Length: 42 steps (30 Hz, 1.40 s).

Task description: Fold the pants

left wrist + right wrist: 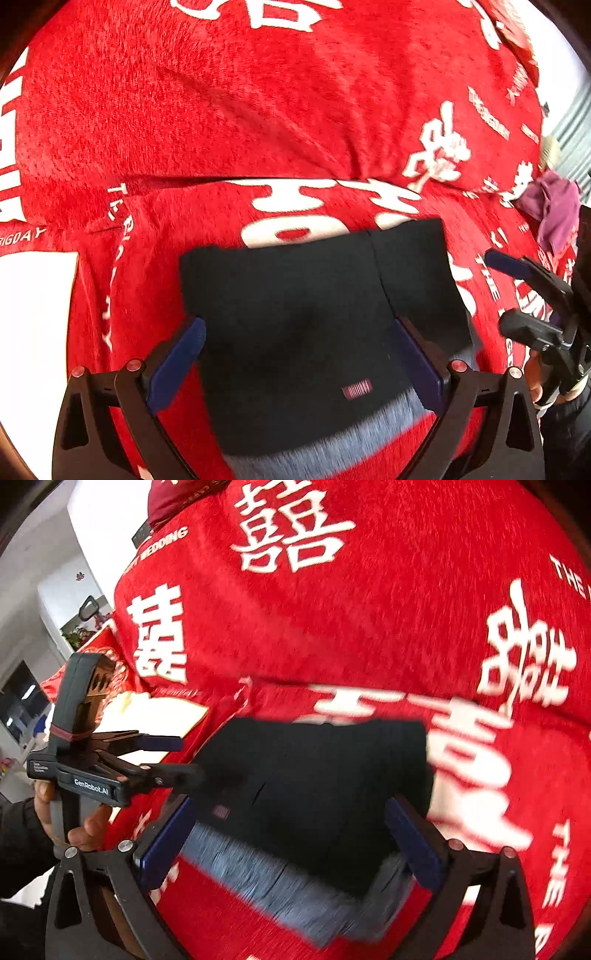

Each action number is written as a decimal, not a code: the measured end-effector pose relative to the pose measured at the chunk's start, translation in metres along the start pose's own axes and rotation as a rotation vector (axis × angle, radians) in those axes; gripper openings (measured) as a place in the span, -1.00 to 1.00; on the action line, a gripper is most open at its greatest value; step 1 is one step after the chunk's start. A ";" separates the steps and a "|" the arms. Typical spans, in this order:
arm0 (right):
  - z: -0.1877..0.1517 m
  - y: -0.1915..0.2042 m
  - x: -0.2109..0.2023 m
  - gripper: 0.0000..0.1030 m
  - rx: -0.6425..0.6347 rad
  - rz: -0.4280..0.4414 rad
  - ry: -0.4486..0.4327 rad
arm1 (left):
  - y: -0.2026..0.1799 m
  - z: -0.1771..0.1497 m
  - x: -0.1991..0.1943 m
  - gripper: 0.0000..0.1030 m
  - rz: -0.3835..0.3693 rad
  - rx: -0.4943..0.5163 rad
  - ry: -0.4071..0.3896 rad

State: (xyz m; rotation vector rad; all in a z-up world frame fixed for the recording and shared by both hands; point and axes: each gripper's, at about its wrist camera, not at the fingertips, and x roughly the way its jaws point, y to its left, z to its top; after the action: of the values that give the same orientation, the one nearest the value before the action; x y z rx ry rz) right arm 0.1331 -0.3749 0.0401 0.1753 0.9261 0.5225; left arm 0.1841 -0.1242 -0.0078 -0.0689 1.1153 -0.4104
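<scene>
My left tongs [297, 363] stand wide open with nothing pinched between them, and the right tongs [290, 840] are spread open too, gripping nothing. The black pants [317, 314] lie folded into a compact block on the red blanket [221, 110], flat, with a grey lining showing along the near edge.

What could go wrong, as I judge it: the blue pads [177, 365] of my left tongs sit just beside the block's left side, so a careless pull back could snag the top layer and flip it open. The plush blanket is soft and rumpled, with a ridge just behind the block, so any drag could shift the whole fold or skew it. On the right, my other tongs straddle the block's near right corner, and a fingertip catching the grey edge there would peel the layers apart. The two tools are also near each other and could knock together.

Left to right: the white patch [33, 332] lies at the blanket's left edge, then my left tongs, with the pants below and between their pads, then the right tongs, and a purple cloth [554, 210] near the blanket's right edge.
</scene>
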 end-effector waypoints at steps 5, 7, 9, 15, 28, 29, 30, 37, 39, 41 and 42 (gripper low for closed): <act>0.045 -0.006 0.030 0.99 -0.039 -0.015 0.025 | 0.012 0.031 0.035 0.93 0.044 -0.040 0.063; 0.054 -0.009 0.052 0.99 -0.066 -0.028 0.068 | 0.017 0.036 0.046 0.93 0.048 -0.055 0.086; 0.056 -0.016 0.071 0.99 -0.063 -0.026 0.117 | 0.026 0.036 0.063 0.93 0.051 -0.085 0.133; 0.036 -0.050 0.120 0.99 0.051 -0.030 0.301 | 0.028 0.025 0.083 0.97 0.073 -0.056 0.165; 0.035 -0.029 0.081 1.00 0.029 -0.095 0.242 | 0.002 0.014 0.040 0.97 0.151 -0.002 0.096; 0.029 -0.021 0.069 1.00 0.025 -0.099 0.222 | -0.002 0.010 0.036 0.97 0.162 0.005 0.089; 0.025 -0.016 0.062 1.00 0.020 -0.102 0.210 | -0.006 0.004 0.032 0.97 0.170 0.010 0.080; -0.030 0.014 0.034 0.99 0.019 -0.097 0.170 | -0.016 -0.041 0.029 0.98 0.187 -0.002 0.081; -0.045 0.015 0.039 0.99 0.020 -0.103 0.180 | -0.014 -0.043 0.028 0.98 0.181 -0.025 0.074; -0.051 0.019 0.040 0.99 -0.017 -0.128 0.162 | -0.012 -0.042 0.023 0.97 0.180 -0.053 0.082; -0.049 0.021 0.039 0.99 -0.018 -0.143 0.171 | -0.012 -0.043 0.019 0.97 0.181 -0.058 0.075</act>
State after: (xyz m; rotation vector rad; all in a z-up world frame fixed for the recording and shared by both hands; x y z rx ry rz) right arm 0.1055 -0.3407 -0.0095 0.0477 1.0920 0.4173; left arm 0.1493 -0.1358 -0.0399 -0.0030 1.1963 -0.2201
